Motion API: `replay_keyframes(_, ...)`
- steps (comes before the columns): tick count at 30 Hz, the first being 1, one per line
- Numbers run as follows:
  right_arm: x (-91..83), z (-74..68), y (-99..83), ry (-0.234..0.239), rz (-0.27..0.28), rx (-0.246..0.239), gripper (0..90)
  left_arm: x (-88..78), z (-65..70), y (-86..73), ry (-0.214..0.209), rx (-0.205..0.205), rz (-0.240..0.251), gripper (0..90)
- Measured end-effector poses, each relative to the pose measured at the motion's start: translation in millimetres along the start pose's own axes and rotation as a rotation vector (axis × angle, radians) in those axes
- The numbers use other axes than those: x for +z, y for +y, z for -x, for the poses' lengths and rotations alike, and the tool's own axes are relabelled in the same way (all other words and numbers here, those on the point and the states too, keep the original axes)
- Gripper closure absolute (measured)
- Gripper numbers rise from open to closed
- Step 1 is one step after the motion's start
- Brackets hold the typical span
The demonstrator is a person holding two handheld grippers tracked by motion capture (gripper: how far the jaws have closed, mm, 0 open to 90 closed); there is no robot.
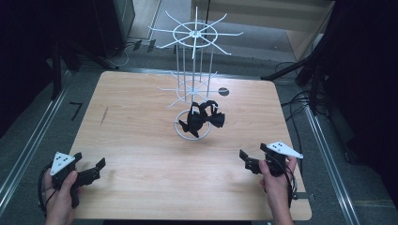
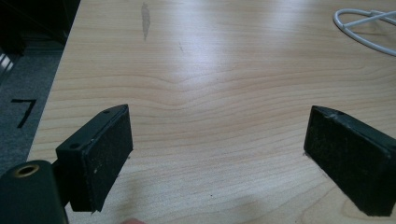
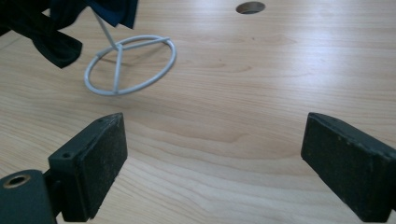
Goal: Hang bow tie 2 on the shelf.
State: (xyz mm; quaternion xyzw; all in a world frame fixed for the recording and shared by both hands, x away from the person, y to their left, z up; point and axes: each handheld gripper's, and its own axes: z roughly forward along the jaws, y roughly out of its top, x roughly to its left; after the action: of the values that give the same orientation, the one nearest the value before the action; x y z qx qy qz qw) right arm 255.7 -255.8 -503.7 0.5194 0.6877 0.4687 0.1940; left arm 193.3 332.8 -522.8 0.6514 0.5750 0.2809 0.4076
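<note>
Your right gripper [image 1: 248,161] is nearer the black cloth [image 1: 202,118], which hangs low on the white rack [image 1: 194,70], mid-frame, up and left of it. Both grippers, left gripper [image 1: 96,169] too, are wide and hold nothing.

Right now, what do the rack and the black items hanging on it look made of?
Rack: thin white-coated wire, probably metal; slim rods, ring base, smooth sheen. Black items: soft matte fabric, seemingly; they droop in folds. Table: light wood-grain top, possibly laminate.
</note>
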Motion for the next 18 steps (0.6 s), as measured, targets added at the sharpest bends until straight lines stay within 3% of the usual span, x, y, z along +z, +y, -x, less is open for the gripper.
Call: replay_keyframes(18, -23.3, 36.1, -22.5, -0.053, -0.003, 0.037, 7.3, 0.0, 0.4, 0.0, 0.003, 0.001, -0.001, 8.4)
